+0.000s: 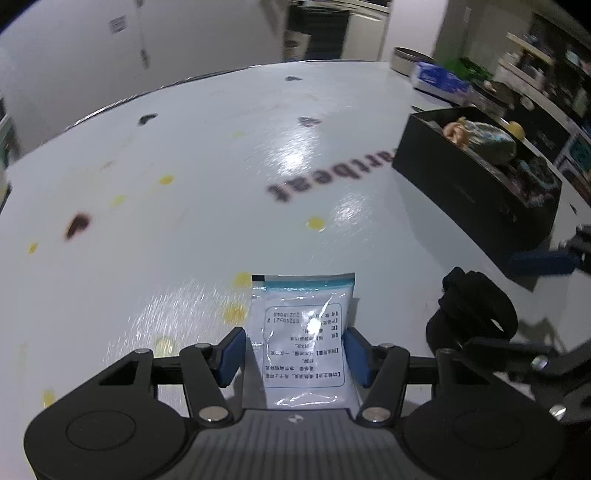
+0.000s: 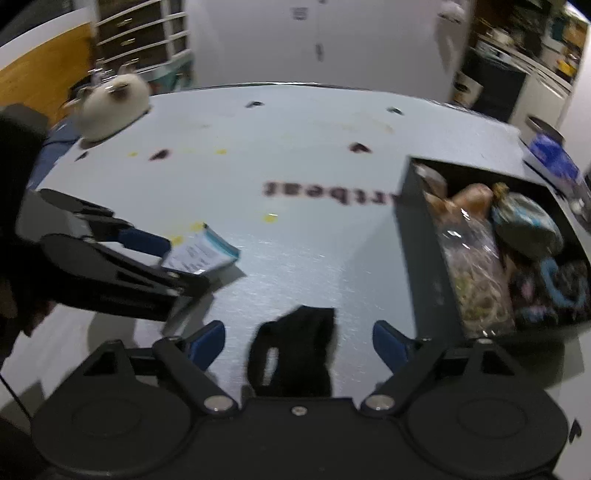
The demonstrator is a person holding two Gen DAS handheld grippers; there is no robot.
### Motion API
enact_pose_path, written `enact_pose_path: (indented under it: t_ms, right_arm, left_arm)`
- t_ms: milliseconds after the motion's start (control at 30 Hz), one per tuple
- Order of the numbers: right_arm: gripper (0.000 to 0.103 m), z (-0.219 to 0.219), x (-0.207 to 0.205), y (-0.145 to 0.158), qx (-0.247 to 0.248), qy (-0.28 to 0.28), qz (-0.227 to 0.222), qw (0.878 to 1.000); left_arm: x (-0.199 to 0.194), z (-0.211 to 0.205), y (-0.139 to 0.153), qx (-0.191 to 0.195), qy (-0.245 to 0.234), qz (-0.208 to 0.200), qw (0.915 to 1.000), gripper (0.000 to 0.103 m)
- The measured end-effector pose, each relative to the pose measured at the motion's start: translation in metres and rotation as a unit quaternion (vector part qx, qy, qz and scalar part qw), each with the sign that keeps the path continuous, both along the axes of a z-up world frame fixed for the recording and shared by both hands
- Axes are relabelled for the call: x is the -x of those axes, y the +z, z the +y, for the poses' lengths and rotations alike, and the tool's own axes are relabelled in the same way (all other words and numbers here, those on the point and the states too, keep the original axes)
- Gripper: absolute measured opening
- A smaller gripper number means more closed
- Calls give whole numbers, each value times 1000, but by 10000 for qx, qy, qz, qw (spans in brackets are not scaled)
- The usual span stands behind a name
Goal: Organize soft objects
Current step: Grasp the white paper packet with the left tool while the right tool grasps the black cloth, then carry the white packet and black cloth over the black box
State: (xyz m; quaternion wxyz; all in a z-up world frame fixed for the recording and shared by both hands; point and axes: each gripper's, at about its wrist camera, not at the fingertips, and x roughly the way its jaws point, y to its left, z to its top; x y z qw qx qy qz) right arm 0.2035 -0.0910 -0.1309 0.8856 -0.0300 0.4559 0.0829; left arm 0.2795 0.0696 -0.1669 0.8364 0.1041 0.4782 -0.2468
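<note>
The white sachet [image 1: 303, 339] lies flat on the table [image 1: 184, 184], directly between the left gripper [image 1: 295, 354] pads, long axis along the fingers; pads flank its edges, whether they press cannot be told. Right gripper [image 2: 299, 343] stands spread, empty, over a black cloth item [image 2: 295, 350].

I see a pale grey glossy counter [image 1: 207, 155] with a curved far edge, spotted with small yellow dots and dark heart-shaped marks, and dark mirrored lettering printed across its middle. Overhead light glares off its surface in bright streaks. Behind it stands a plain white wall [image 2: 332, 40]. On my left is a dark slatted shelf unit with pale rails [image 2: 144, 33] beside a wooden orange-brown panel [image 2: 48, 62]. On the right, cluttered blurred shelving [image 1: 546, 62] fills the dim corner.
</note>
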Motion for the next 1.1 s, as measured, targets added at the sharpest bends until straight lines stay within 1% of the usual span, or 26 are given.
enact_pose_path:
  t_ms: [33, 100, 233, 267, 333, 400, 433, 467, 500, 533, 633, 800, 933, 1100]
  right_arm:
    - [80, 5, 0, 0, 65, 95, 46, 9999]
    - [78, 14, -2, -6, 203, 193, 196, 9994]
    - [64, 20, -12, -27, 268, 55, 592, 9979]
    - [59, 21, -12, -30, 315, 16, 574, 9979]
    - [57, 20, -11, -34, 283, 51, 476, 9985]
    - [51, 20, -10, -32, 239, 94, 455, 9986]
    - [45, 21, -7, -33, 176, 129, 456, 9987]
    - [34, 21, -7, -32, 108, 143, 466, 9988]
    - [28, 21, -5, -32, 104, 139, 454, 9988]
    - [24, 21, -4, -31, 91, 125, 458, 9988]
    - [24, 16, -2, -23, -60, 76, 311, 9995]
    - [24, 6, 4, 8, -320, 34, -123, 9994]
    - [24, -3, 9, 31, -530, 57, -442, 9976]
    - [24, -16, 15, 51, -808, 93, -755, 9938]
  left_arm:
    - [2, 2, 1, 21, 78, 37, 10000, 58]
    - [5, 7, 2, 57, 197, 92, 9997, 58]
    - [10, 12, 3, 96, 361, 138, 9992, 58]
    - [12, 13, 3, 102, 392, 135, 9991, 58]
    - [14, 15, 3, 130, 441, 132, 9989, 58]
    - [17, 18, 4, 190, 504, 113, 9985, 58]
    - [18, 19, 4, 231, 548, 117, 9982, 58]
    - [18, 20, 4, 259, 588, 118, 9979, 58]
    - [19, 22, 5, 280, 625, 106, 9976, 58]
    - [21, 22, 6, 299, 658, 82, 9974, 58]
    - [24, 26, 13, 416, 809, 2, 9959, 58]
    - [30, 36, 34, 716, 1117, -182, 9910, 58]
    - [36, 41, 52, 940, 1337, -343, 9860, 58]
    - [46, 41, 73, 1148, 1522, -554, 9801, 58]
